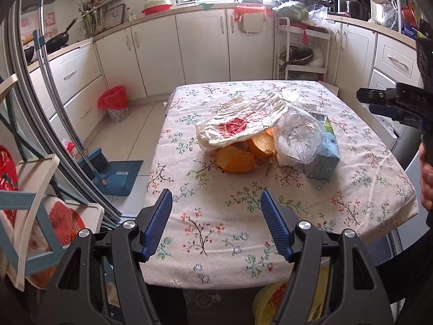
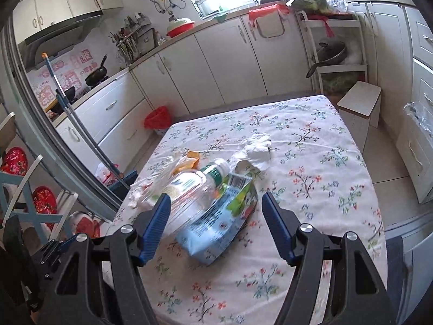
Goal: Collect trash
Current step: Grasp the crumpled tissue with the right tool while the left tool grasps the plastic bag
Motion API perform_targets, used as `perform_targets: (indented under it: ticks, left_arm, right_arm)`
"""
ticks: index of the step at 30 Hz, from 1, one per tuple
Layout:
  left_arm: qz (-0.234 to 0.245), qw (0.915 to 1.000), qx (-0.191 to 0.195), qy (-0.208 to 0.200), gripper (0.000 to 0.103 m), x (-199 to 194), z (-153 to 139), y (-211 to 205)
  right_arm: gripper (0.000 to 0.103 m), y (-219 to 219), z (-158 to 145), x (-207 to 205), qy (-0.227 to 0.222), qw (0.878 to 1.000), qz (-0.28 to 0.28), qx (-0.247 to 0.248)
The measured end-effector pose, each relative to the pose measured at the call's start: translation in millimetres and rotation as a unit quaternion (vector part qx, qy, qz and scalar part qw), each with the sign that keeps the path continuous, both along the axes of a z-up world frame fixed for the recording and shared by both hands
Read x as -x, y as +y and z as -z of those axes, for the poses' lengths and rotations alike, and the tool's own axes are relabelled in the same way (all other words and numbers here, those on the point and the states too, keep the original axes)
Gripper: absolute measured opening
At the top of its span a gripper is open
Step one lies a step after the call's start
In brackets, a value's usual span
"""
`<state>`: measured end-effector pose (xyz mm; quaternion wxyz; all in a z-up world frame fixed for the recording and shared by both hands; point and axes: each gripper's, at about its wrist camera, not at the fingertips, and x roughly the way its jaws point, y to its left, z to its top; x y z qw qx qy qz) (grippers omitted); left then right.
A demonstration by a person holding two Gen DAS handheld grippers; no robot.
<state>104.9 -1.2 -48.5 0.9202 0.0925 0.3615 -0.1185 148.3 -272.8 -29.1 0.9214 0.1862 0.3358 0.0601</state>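
The trash pile sits mid-table on the floral tablecloth: a white plastic bag over orange peels, a clear plastic bottle and a blue carton to the right. Left gripper: jaws wide apart, empty, hovering near the pile. Right gripper: jaws wide apart, straddling the carton without contact.

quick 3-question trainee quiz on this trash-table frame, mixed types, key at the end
1. True or false: the left claw is shut on the orange fruit peels.
2. What lies nearest the right claw? A) crumpled white tissue B) light blue and green carton C) red-lined trash bin
3. Where does that trash bin stand?

Key: 1 false, both claws are open and empty; 2 B; 3 on the floor, by the white cabinets.
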Motion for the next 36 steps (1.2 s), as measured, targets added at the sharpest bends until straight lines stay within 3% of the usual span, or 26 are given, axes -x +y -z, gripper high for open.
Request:
perform_targets:
  ticks: [14,21,30,34,36]
  left_arm:
    - [0.029,0.9986,-0.045,-0.005,0.064,-52,15,-20]
    - [0.069,0.9920,-0.101,-0.030,0.064,-75,22,-48]
    - [0.118,0.9838,-0.125,-0.050,0.064,-91,24,-75]
    - [0.133,0.9832,-0.117,-0.041,0.053,-97,27,-78]
    - [0.142,0.9833,-0.111,-0.030,0.036,-101,29,-79]
  right_arm:
    - [0.067,-29,30,-88,0.052,0.998,0.016,0.025]
    - [0.067,-31,48,-125,0.074,0.997,0.005,0.035]
    - [0.066,-29,62,-151,0.092,0.995,-0.008,0.035]
    - [0.052,-26,70,-160,0.105,0.993,-0.019,0.041]
    - [0.041,-23,76,-163,0.113,0.992,-0.027,0.047]
